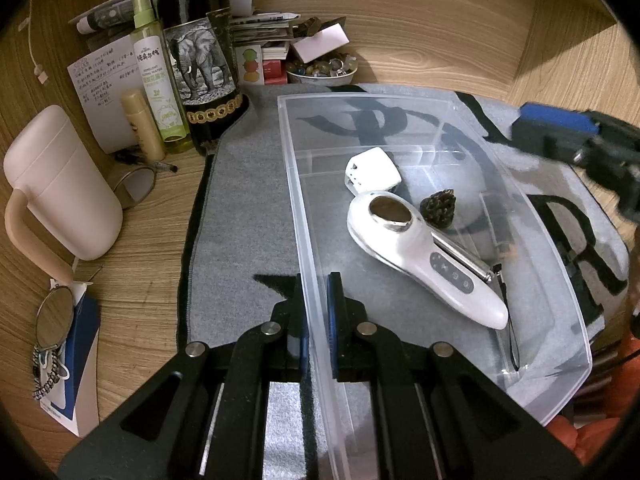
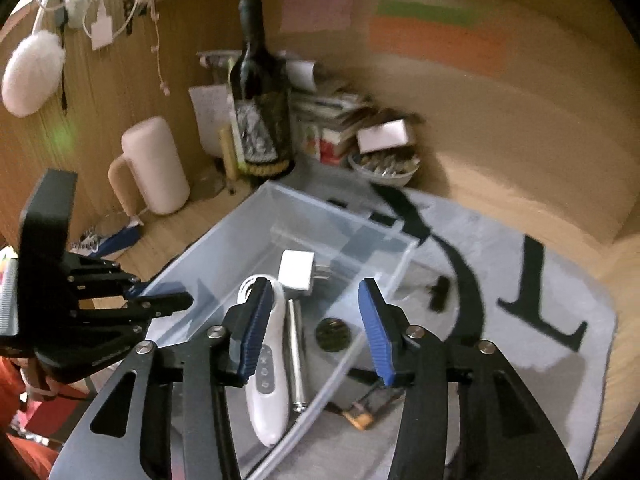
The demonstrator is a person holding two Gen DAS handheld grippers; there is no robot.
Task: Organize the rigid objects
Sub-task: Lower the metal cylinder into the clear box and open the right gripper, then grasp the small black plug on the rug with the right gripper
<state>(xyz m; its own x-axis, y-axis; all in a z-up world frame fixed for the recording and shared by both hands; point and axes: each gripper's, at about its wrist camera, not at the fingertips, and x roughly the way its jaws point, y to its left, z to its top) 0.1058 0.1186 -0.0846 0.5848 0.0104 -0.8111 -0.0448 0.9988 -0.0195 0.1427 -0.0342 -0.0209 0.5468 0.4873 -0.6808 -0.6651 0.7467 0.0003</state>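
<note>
The left claw (image 1: 316, 300) pinched the clear bin's (image 1: 552, 264) wall, the right claw (image 2: 310, 312) gaped empty over its white massager (image 1: 420, 252), pinecone (image 1: 440, 210) and charger (image 1: 372, 172).

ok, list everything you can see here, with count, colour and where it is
clear bin: 1, transparent, on grey mat
handheld device: 1, white, in bin
white block: 1, white, in bin, far end
metal rod: 1, silver, in bin beside device
pinecone: 1, dark, in bin
wine bottle: 1, dark, beyond mat
spray bottle: 1, green, beside wine bottle
mug: 1, pale pink, on desk
bowl: 1, white, behind bin
left tongs: clamped on bin wall
right tongs: open above bin
</note>
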